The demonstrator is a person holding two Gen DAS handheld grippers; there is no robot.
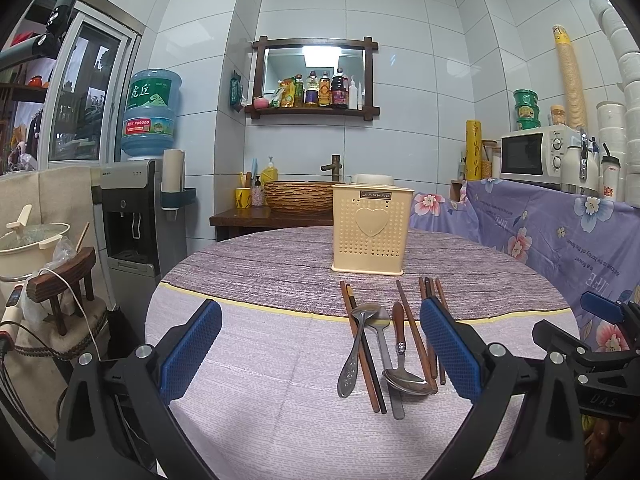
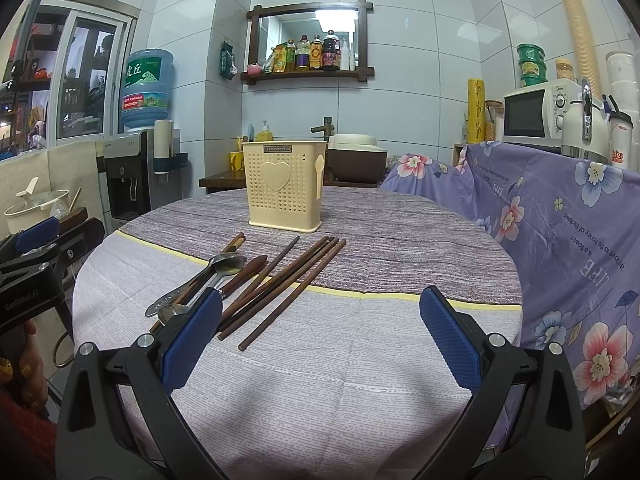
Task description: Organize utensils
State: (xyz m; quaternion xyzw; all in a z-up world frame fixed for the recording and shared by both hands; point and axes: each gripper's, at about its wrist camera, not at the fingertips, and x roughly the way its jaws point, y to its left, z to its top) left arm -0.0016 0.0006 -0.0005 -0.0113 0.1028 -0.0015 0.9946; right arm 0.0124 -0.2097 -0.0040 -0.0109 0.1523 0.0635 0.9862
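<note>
Table (image 2: 360, 360); holder's spoon emblem (image 2: 319, 168) right-view only.

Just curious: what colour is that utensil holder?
Cream utensil holder, heart-patterned holes; clearest in the right wrist view.

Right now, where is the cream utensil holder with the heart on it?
The cream utensil holder stands upright on the round table, on its far side, just beyond the chopsticks and spoons; both views show it near centre.

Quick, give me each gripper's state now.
Left gripper: open, fingers spread wide, holding nothing.
Right gripper: open, fingers spread wide, holding nothing.
</note>
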